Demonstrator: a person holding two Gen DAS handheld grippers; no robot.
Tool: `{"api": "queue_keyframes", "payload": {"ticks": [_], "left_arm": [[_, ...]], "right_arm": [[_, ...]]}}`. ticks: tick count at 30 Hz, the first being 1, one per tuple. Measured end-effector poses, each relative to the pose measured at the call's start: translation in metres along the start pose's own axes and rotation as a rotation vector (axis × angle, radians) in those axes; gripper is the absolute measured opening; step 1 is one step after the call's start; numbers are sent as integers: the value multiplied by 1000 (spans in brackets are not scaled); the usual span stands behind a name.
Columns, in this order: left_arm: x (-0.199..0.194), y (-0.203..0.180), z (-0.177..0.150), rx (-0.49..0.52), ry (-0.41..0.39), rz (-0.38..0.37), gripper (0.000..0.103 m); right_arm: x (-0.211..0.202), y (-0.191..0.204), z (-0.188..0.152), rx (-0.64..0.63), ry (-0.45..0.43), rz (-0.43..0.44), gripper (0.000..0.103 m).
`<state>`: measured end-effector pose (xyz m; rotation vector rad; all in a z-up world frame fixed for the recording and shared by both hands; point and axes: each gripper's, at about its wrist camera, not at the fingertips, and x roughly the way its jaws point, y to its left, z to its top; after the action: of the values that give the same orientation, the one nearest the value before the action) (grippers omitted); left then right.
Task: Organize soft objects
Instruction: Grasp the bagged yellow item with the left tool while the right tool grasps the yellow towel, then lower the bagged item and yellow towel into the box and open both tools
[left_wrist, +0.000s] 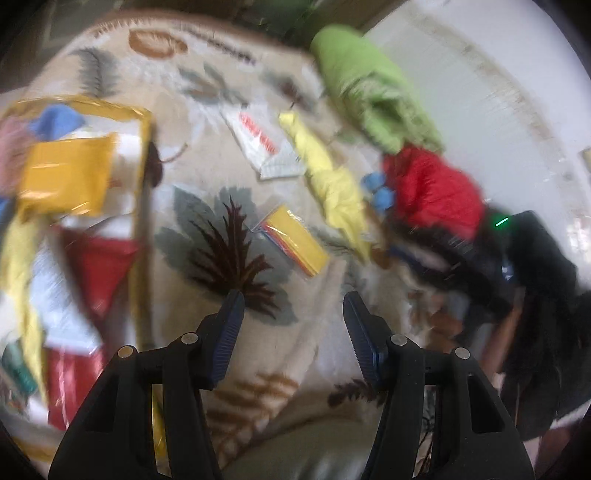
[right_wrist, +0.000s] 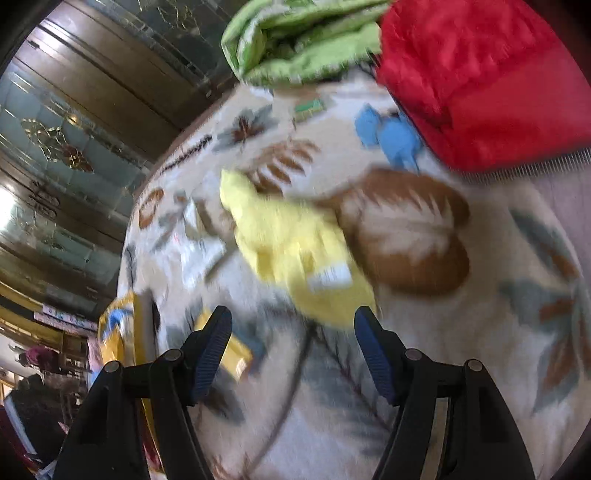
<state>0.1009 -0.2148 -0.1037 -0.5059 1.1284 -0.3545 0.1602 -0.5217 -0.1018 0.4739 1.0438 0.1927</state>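
One yellow cloth (right_wrist: 295, 254) lies on the blanket (right_wrist: 461, 369), just ahead of my right claw (right_wrist: 293, 350), its long axis running away toward the green bundle (right_wrist: 295, 40). Red cloth (right_wrist: 480, 85) sits right of it. Both claws are spread, holding nothing; my left claw (left_wrist: 293, 325) is farther off.

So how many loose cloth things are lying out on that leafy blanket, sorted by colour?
Green: 1, the folded green cloth.
Red: 1, the red padded garment.
Yellow: 1, the yellow cloth.
Blue: 1, the small blue cloth.
Black: 1, the black garment heap.
Total: 5, all on the leaf-patterned blanket. The yellow box's contents are too blurred to count.
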Motion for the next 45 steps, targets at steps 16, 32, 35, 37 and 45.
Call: {"api": "queue_keyframes", "payload": {"ticks": [16, 32, 35, 37, 45], "left_arm": [[133, -50, 70, -79, 125, 285, 54], [-93, 33, -20, -92, -112, -33, 29], [-137, 64, -39, -151, -171, -7, 29], [-160, 85, -45, -167, -217, 22, 29], [-147, 151, -44, -206, -227, 112, 29]], "right_arm": [[68, -1, 33, -88, 122, -51, 49], [-65, 100, -59, -93, 2, 267, 46], [-68, 154, -80, -163, 44, 326, 46], [-66, 191, -93, -212, 63, 353, 46], [8, 273, -139, -322, 158, 219, 46]]}}
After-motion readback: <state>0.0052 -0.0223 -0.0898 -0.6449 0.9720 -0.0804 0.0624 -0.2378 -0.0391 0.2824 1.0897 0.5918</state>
